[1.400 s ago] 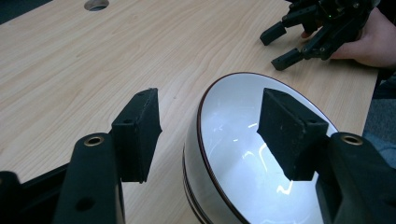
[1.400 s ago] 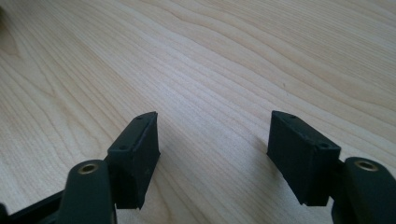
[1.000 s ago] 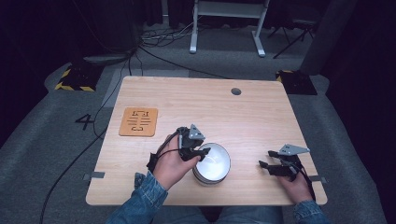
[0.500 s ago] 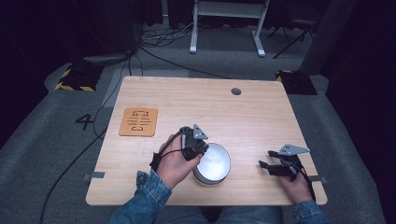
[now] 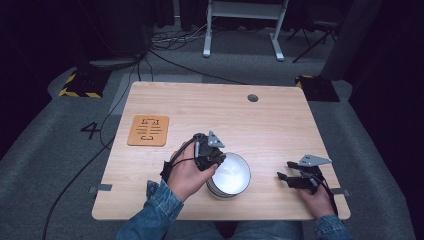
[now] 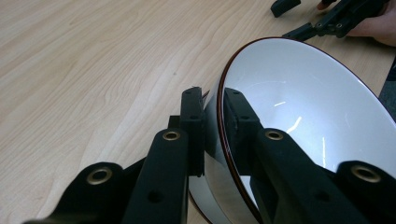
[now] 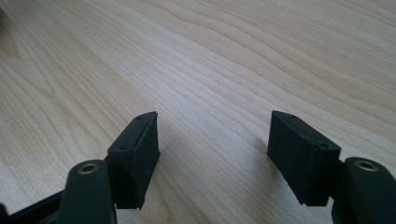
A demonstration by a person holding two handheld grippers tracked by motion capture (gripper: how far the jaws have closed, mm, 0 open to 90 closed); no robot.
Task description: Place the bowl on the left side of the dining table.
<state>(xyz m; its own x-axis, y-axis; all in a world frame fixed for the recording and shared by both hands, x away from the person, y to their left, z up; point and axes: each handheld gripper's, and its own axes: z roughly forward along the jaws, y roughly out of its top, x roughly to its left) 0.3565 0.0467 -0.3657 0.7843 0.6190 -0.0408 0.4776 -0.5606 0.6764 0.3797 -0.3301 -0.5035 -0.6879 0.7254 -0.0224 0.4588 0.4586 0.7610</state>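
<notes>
The left gripper [image 5: 214,159] has just closed its jaws on the rim of the white, dark-edged bowl [image 5: 231,173] near the front of the wooden bench [image 5: 210,107], readying a lift, while the right gripper [image 5: 290,177], jaws apart, rests empty well aside.

The light wooden table [image 5: 280,125] is seen from high above, facing twelve o'clock. It is viewed closely from both gripper cameras. The white round bowl [image 6: 299,107] is shared by the high and left gripper views.
</notes>
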